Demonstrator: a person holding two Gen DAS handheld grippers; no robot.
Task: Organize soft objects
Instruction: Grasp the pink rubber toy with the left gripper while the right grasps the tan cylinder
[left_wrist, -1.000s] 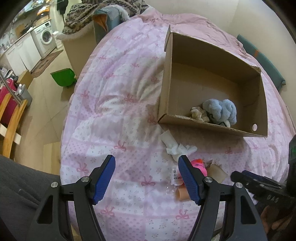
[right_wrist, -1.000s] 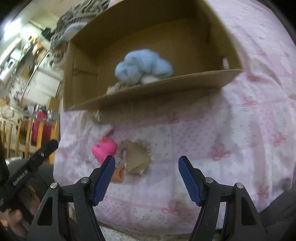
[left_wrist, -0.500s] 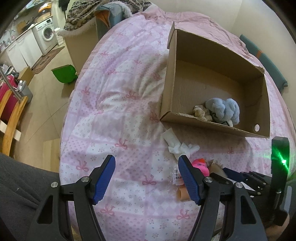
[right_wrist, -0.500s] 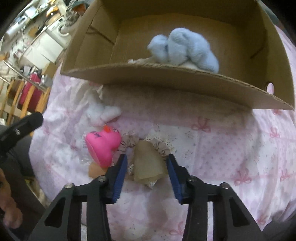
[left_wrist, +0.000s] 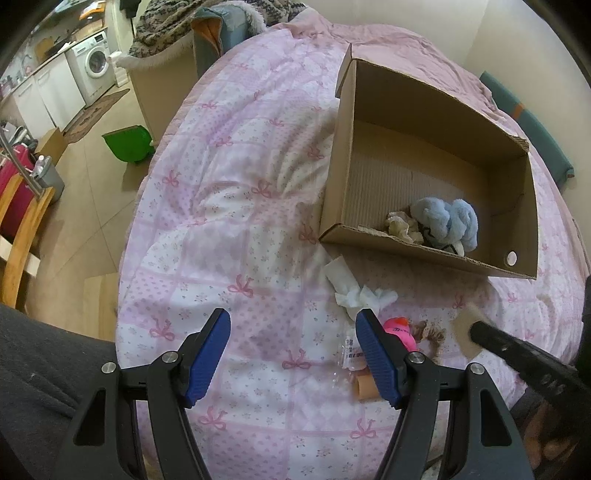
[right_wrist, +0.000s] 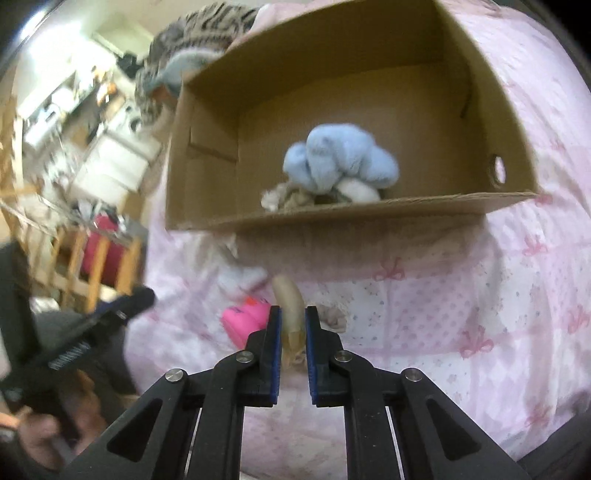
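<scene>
Left view: jaws of left gripper (left_wrist: 293, 354) wide, empty, hovering over the quilt (left_wrist: 229, 206) as 1 s ago. Cardboard box (left_wrist: 345, 155) unchanged, blue plush (left_wrist: 448, 221) inside. Tan pad (left_wrist: 466, 334) now off the quilt beside the pink toy (left_wrist: 398, 329). Right view: jaws of right gripper (right_wrist: 293, 325) narrowed from wide onto tan pad (right_wrist: 290, 308), lifted short of box (right_wrist: 207, 147). Probably carry into box next.

- Box (right_wrist: 369, 210) near wall stands between the right gripper (right_wrist: 293, 325) and the blue plush (right_wrist: 340, 162); open top.
- Left of the box, bare quilt (left_wrist: 229, 206).
</scene>
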